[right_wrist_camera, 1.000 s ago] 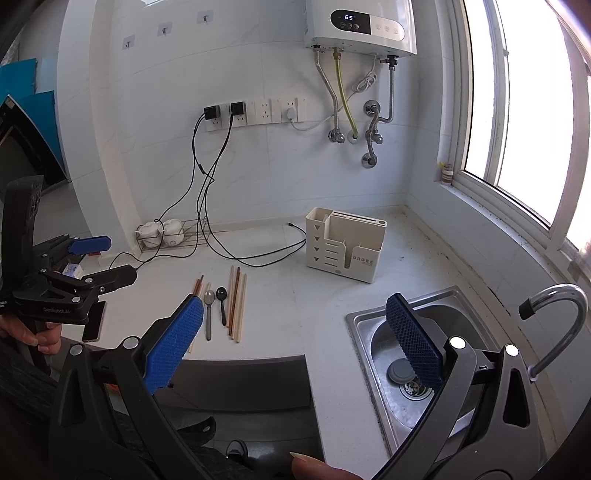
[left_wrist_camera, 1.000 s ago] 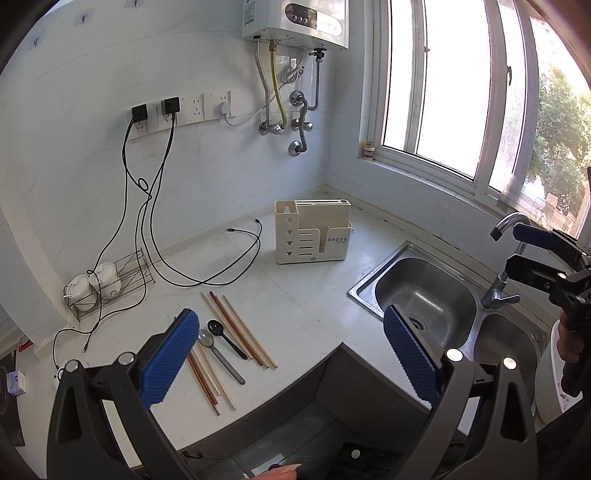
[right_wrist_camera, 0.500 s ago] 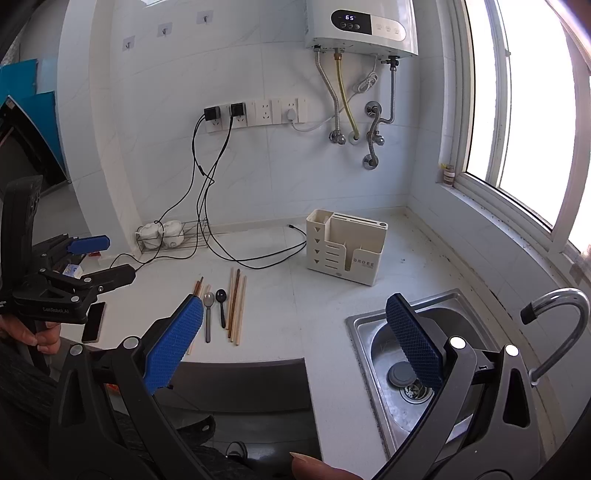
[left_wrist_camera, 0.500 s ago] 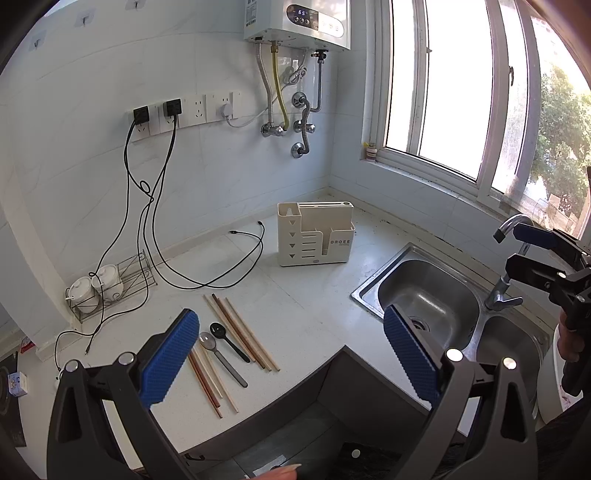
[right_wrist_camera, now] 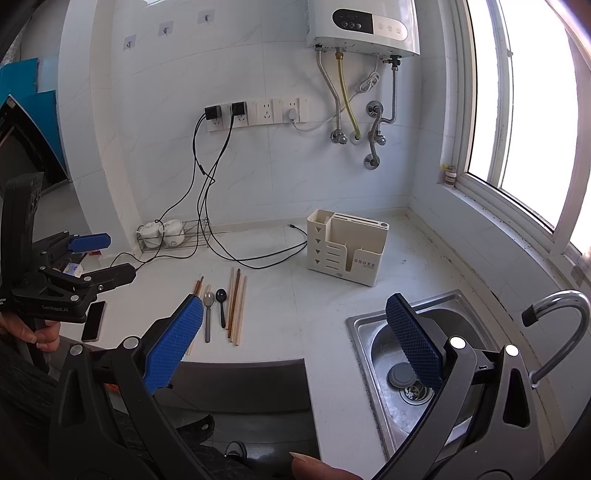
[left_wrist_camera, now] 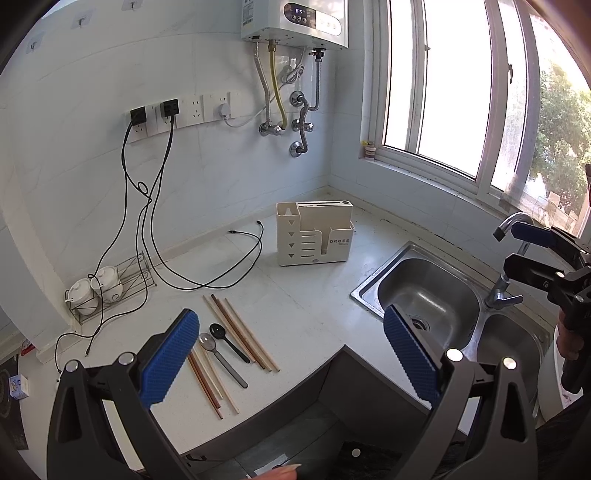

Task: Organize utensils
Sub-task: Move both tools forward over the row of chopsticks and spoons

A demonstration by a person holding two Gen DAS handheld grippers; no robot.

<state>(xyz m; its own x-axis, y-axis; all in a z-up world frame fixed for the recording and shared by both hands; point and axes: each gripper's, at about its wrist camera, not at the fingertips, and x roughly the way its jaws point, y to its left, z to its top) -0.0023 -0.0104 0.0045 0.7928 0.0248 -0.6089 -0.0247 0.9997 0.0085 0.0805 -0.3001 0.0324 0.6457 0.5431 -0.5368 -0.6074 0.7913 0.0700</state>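
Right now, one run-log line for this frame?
phase: approach | left gripper: open, empty | right gripper: open, empty | chopsticks, spoons: on counter | holder: upright

The left gripper's near blue pad (left_wrist_camera: 168, 363) covers the upper ends of the leftmost chopsticks (left_wrist_camera: 207, 384). The utensil holder (left_wrist_camera: 314, 233) hides its own compartments' insides. The water heater (right_wrist_camera: 364, 27) is cropped at the top.

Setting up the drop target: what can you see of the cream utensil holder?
The cream utensil holder looks like matte plastic: a boxy caddy with a tall slotted back block, a narrow side compartment marked with small triangles and slits, and a lower front pocket with printed lettering. It stands upright on the white counter, near the back corner, beyond the sink. No utensils show in it. A black cable ends beside it.
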